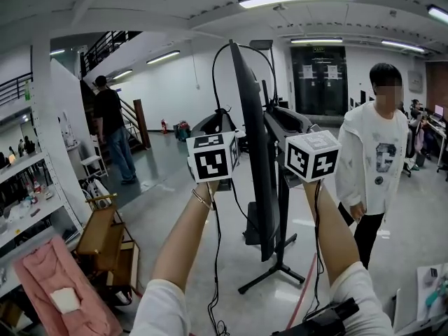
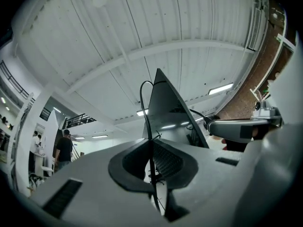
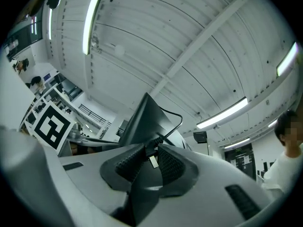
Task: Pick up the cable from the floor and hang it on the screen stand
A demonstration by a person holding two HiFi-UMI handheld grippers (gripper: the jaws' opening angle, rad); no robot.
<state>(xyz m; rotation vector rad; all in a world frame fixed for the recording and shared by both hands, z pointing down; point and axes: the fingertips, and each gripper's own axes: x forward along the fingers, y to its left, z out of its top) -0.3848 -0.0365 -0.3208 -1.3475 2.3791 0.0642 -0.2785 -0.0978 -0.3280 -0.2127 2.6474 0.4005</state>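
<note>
Facing the screen edge-on, we see a person just right of it. Raised left gripper pinches the cable, raised right gripper clamps its plug

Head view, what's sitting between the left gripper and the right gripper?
The screen, edge-on on its stand, with the cable arching over its top from left gripper to right gripper, as the head view shows.

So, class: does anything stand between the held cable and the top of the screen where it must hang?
Nothing visible does. The left gripper and right gripper both grip the cable, which arcs above the screen top edge with only open air around it.
</note>
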